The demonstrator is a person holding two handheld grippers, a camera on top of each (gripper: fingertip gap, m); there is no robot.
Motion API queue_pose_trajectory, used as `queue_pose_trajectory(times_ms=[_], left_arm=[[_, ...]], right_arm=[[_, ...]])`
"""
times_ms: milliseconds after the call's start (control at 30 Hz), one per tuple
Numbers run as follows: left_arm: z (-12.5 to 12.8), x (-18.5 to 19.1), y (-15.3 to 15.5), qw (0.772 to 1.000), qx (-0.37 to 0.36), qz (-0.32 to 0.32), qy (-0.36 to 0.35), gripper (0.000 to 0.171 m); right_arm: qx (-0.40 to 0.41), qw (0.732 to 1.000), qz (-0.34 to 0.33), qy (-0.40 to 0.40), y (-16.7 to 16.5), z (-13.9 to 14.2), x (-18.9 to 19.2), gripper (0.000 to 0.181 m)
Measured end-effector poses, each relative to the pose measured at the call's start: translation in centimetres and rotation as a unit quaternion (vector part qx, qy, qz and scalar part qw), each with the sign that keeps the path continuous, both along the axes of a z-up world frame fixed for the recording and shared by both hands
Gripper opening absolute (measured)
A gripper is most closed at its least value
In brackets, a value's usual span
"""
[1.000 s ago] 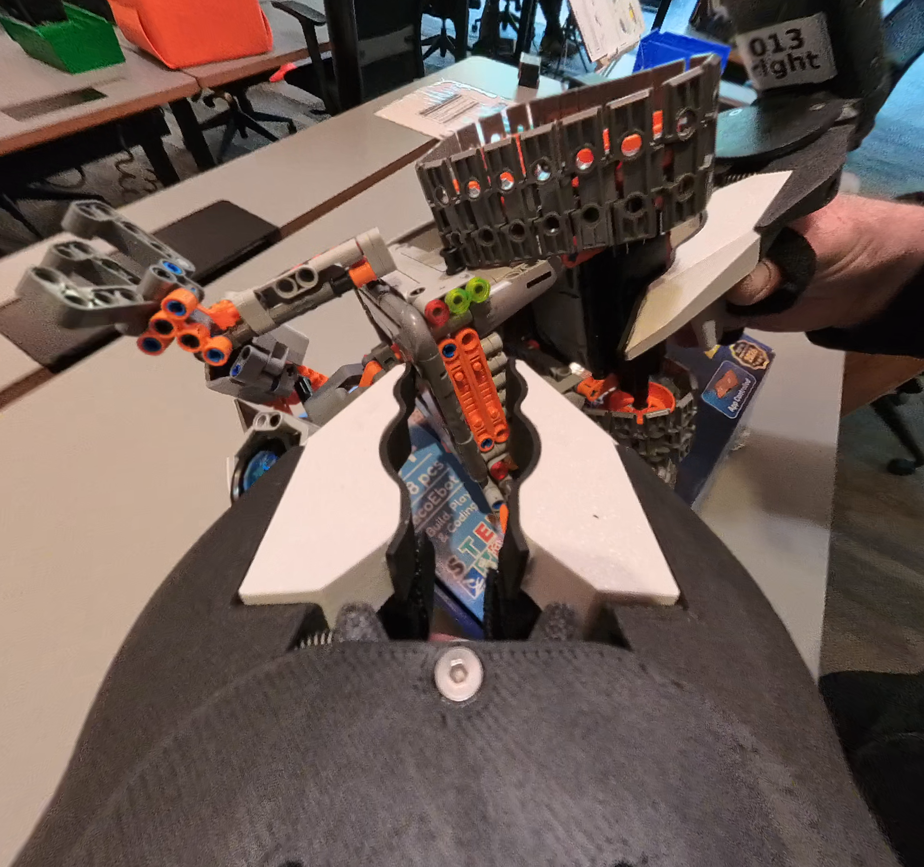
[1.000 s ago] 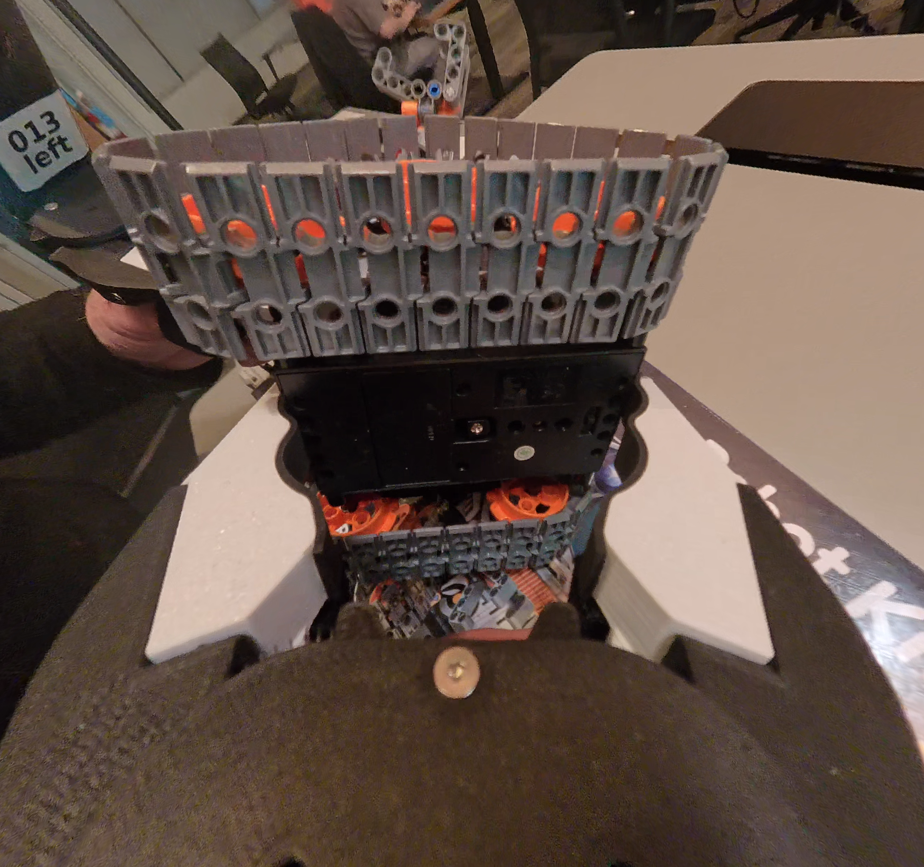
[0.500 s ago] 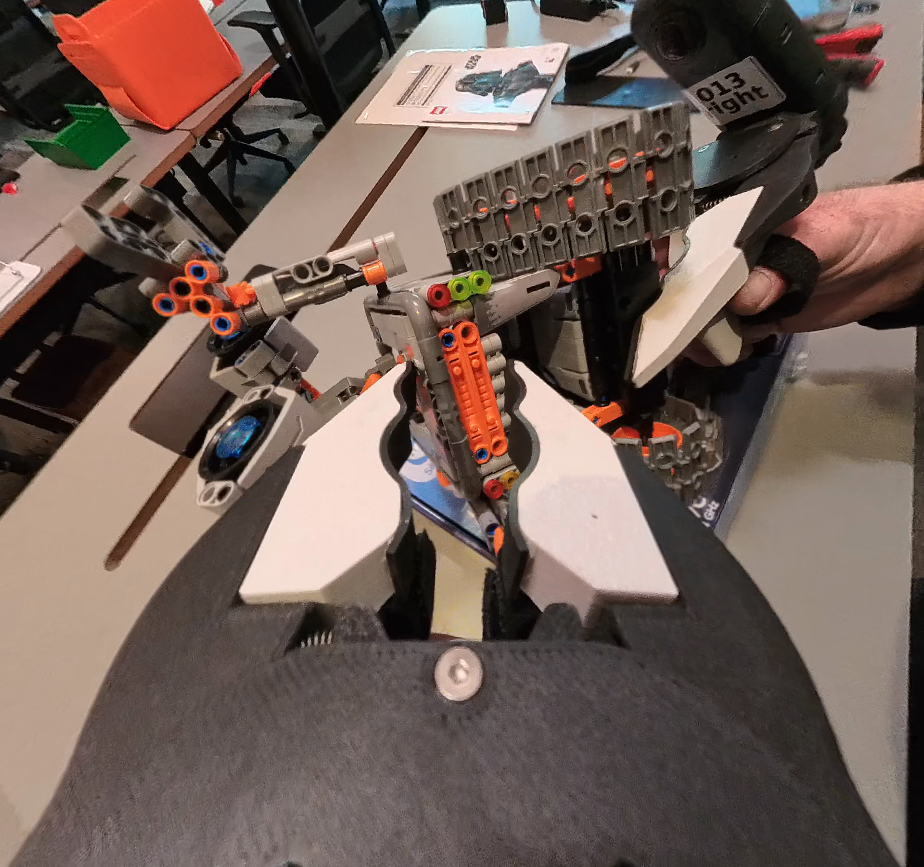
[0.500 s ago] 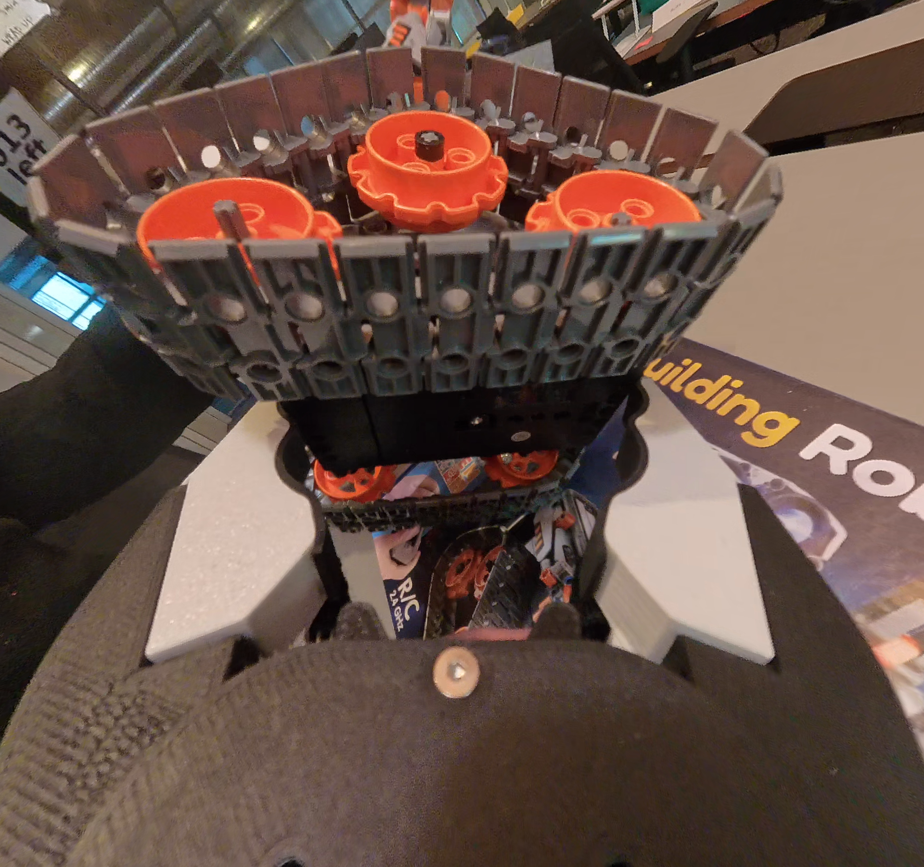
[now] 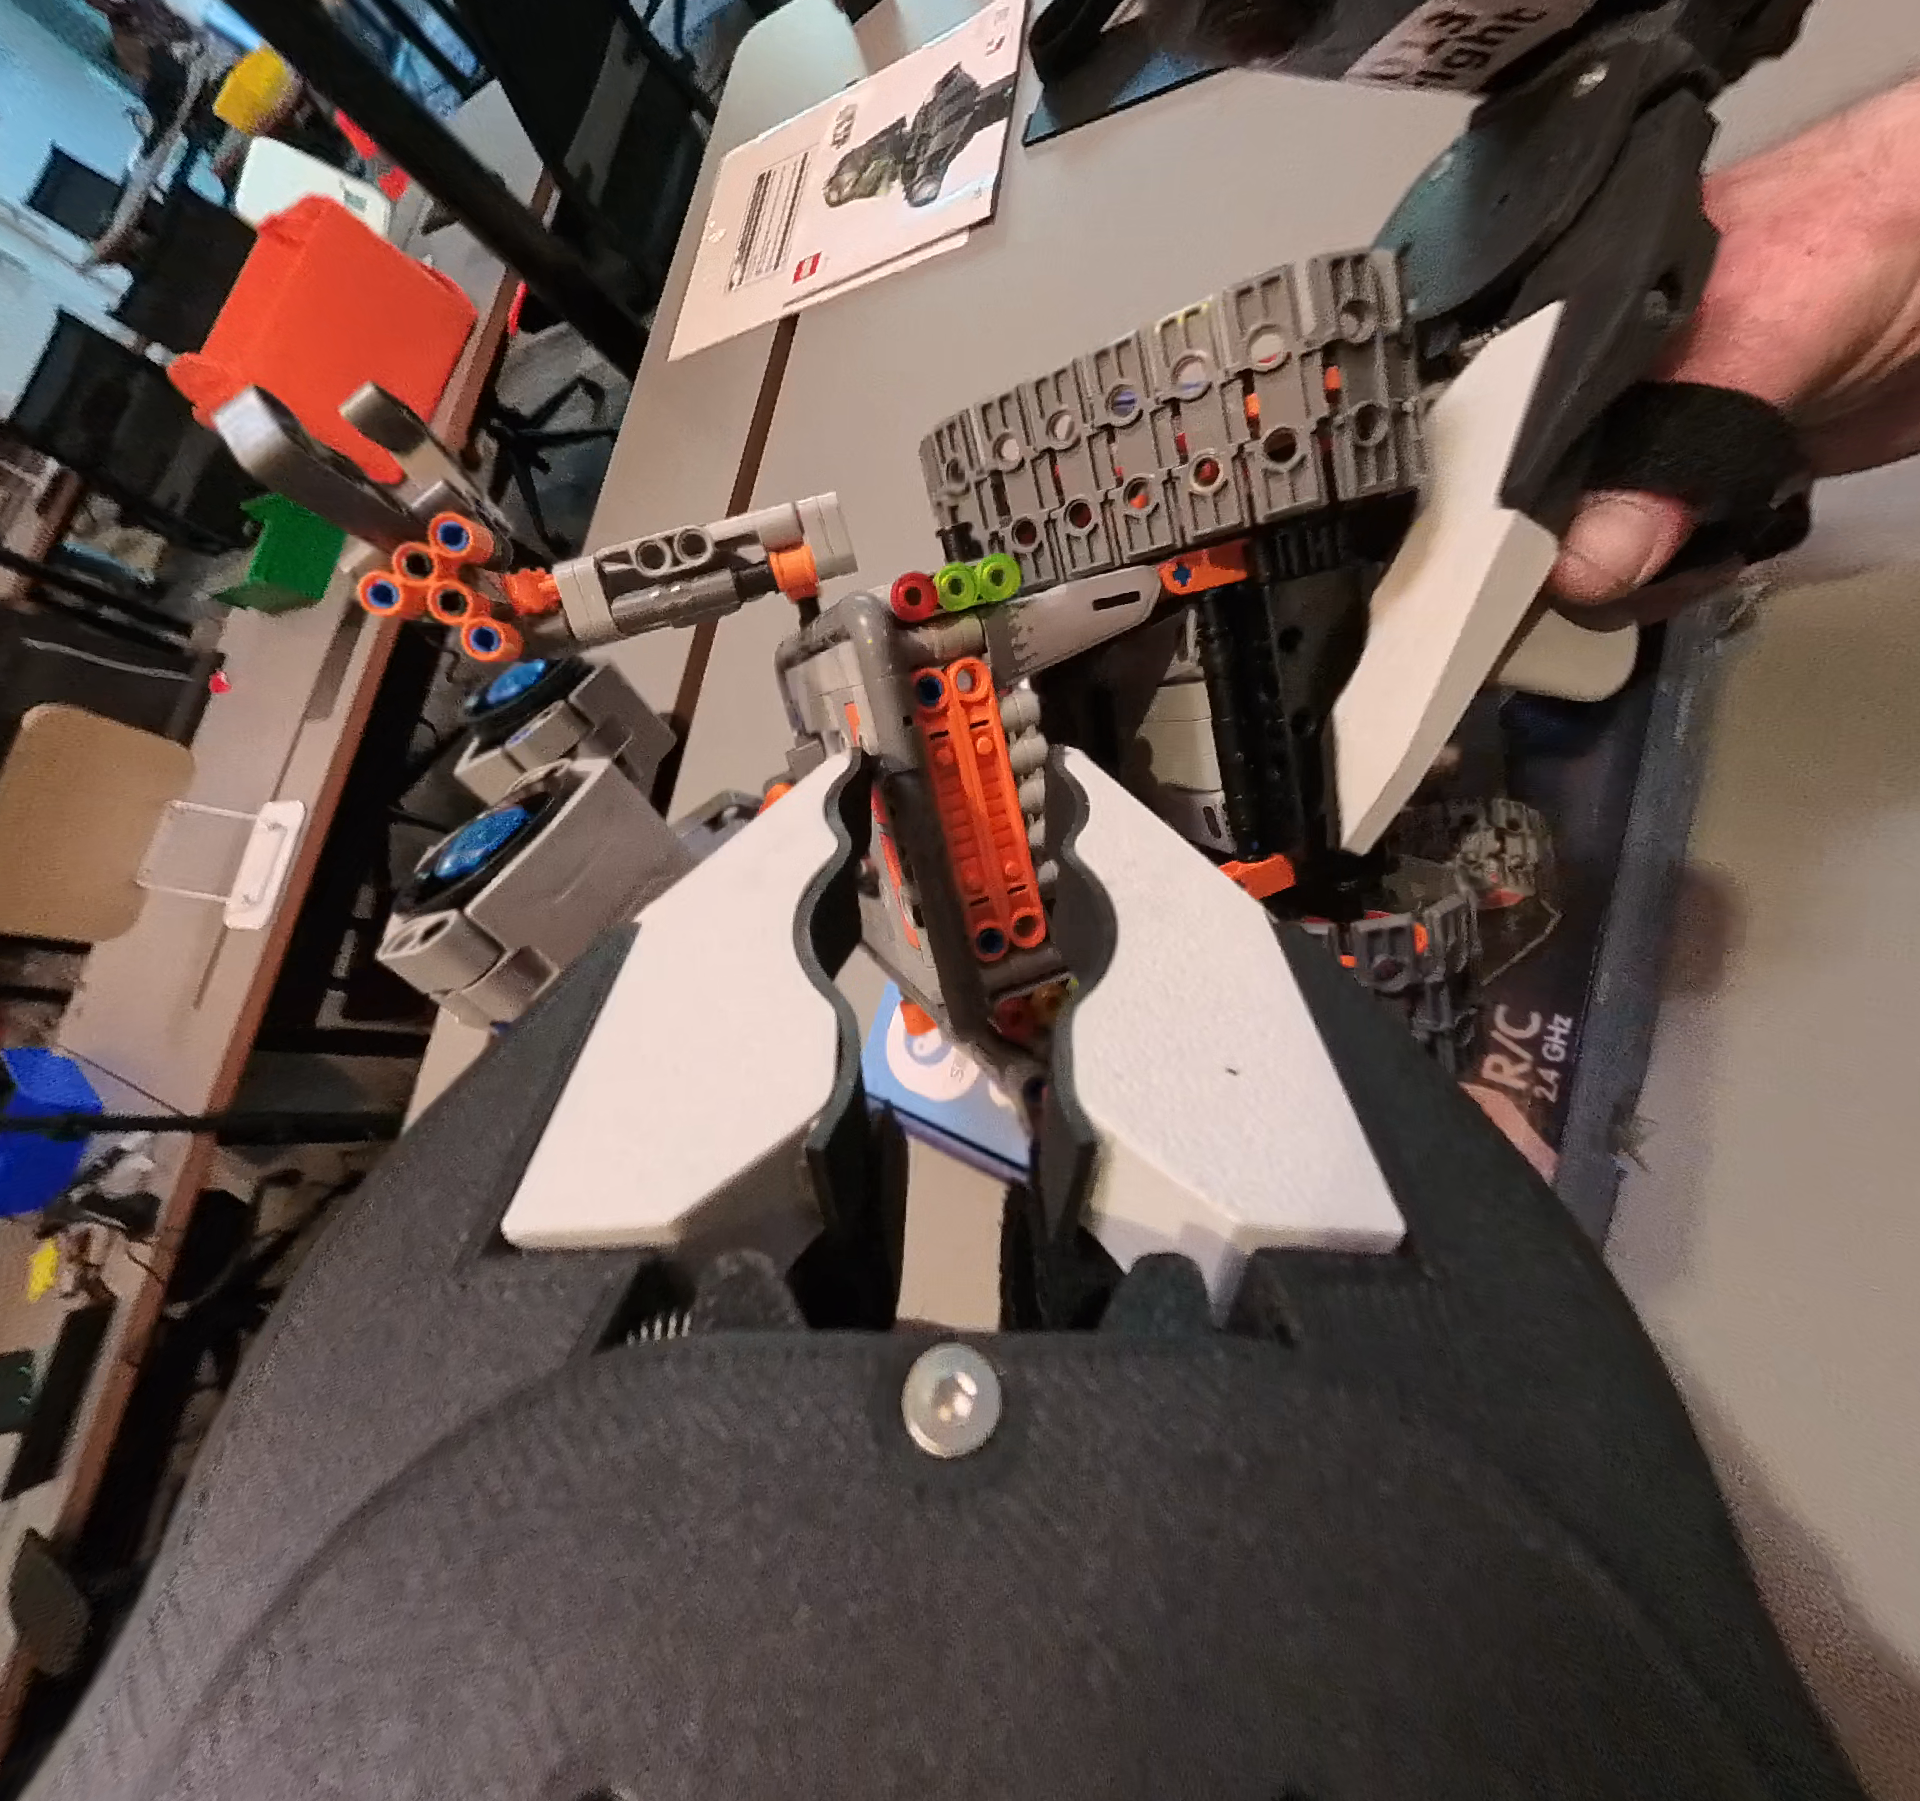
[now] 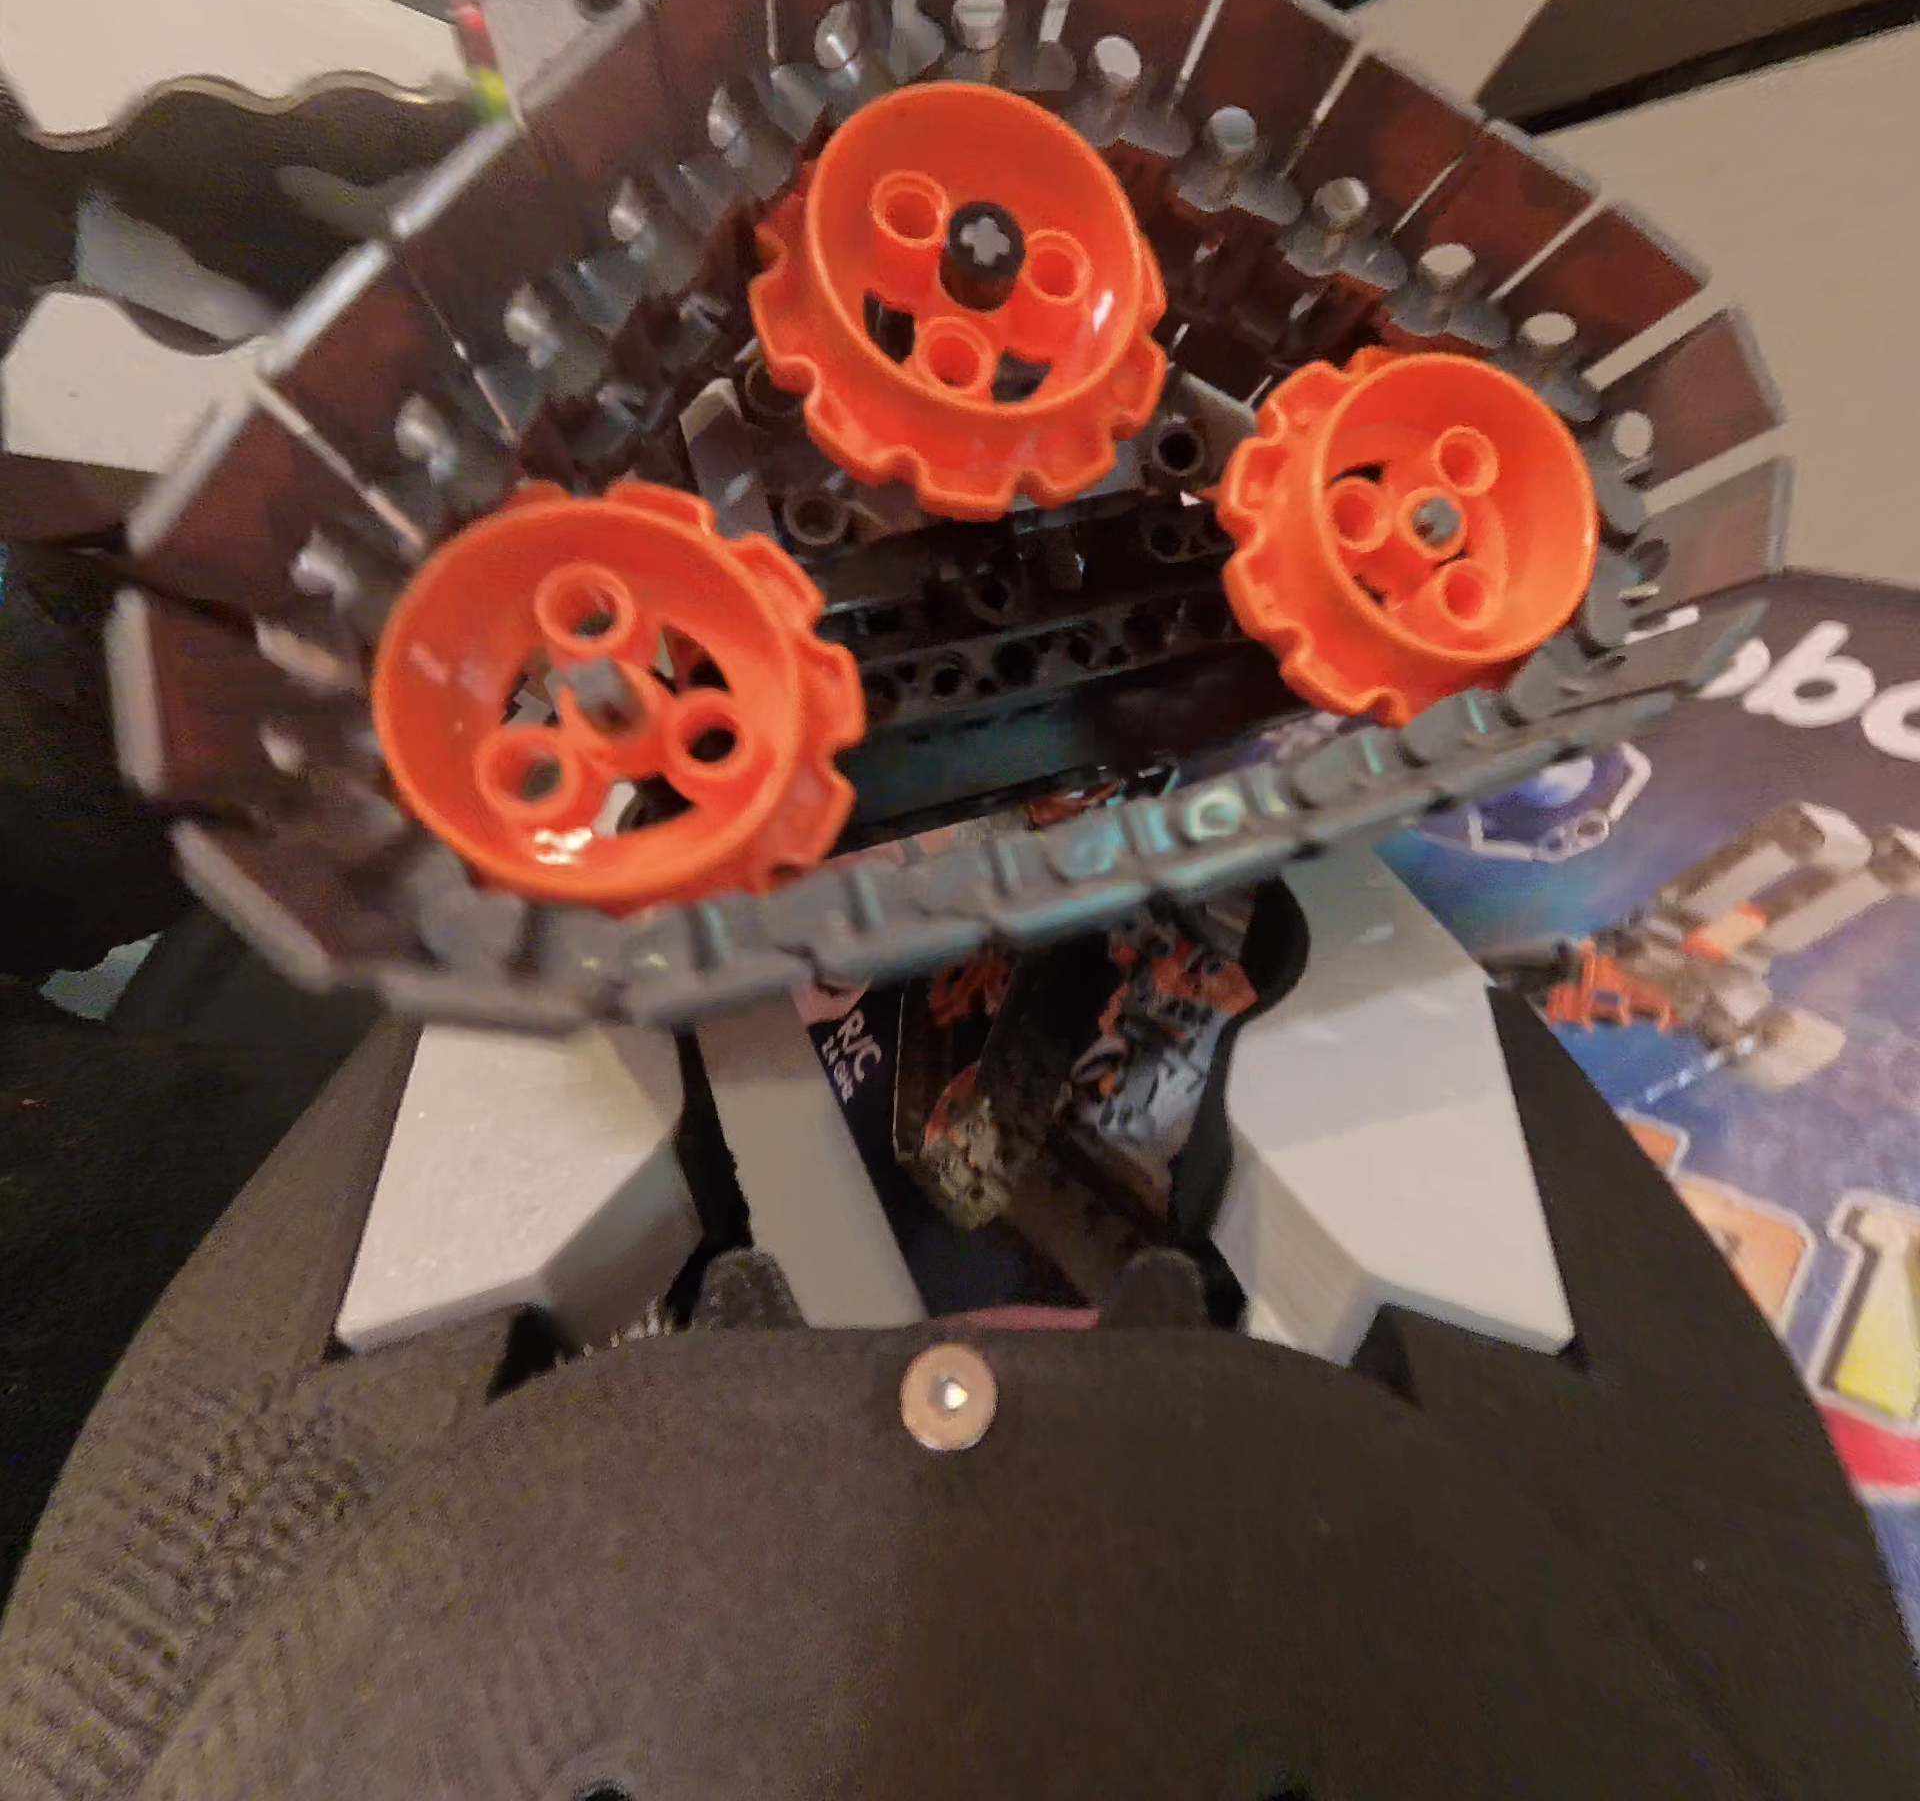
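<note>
A grey and orange brick-built tracked robot is held between both grippers above a printed box (image 5: 1507, 972). My left gripper (image 5: 951, 785) is shut on its upright grey column with the orange beam (image 5: 977, 816). An arm with orange connectors (image 5: 623, 593) and a grey claw (image 5: 312, 463) sticks out to the left. My right gripper (image 6: 956, 878) is shut on the robot's black body (image 6: 1039, 702), just under the grey track (image 6: 1039, 858) and three orange wheels (image 6: 956, 297). It also shows in the left wrist view (image 5: 1455, 556), held by a hand.
The printed box also shows in the right wrist view (image 6: 1714, 920), lying on the grey table (image 5: 1039, 193). A booklet (image 5: 873, 193) lies farther back. An orange bin (image 5: 322, 317) and a green bin (image 5: 281, 546) stand on tables to the left. My left gripper's wavy finger (image 6: 208, 120) shows at top left.
Both grippers have tilted together with the robot. The right wrist view now faces the side of the track and its three orange wheels instead of the tread. Both grips are unchanged.
</note>
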State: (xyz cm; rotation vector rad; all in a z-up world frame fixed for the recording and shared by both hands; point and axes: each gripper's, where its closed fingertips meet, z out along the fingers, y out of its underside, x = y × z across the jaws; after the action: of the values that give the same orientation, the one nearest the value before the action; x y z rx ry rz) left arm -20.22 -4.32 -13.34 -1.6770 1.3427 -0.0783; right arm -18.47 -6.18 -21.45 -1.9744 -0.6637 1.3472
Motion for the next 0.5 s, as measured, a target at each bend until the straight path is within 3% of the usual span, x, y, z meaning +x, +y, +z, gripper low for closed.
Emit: queue_pose_trajectory(times_ms=[133,233,300,500], left_arm=[[-0.4,1.9,-0.5,0.999,0.022,-0.015,0.037,0.031],[-1.0,2.9,-0.9,0.997,0.029,-0.025,0.061,0.03],[-1.0,3.6,-1.0,0.996,0.057,-0.025,0.071,0.013],[-1.8,5.0,-1.4,0.992,0.068,-0.031,0.105,0.013]], right_arm=[[-0.02,1.0,-0.005,-0.007,-1.0,-0.6,1.0,0.104],[-0.03,0.999,-0.02,-0.009,-1.9,-0.6,1.6,0.089],[-0.049,0.998,-0.032,-0.023,-2.4,-1.5,1.9,0.091],[-0.082,0.994,-0.072,-0.003,-3.3,-2.4,3.0,0.084]])
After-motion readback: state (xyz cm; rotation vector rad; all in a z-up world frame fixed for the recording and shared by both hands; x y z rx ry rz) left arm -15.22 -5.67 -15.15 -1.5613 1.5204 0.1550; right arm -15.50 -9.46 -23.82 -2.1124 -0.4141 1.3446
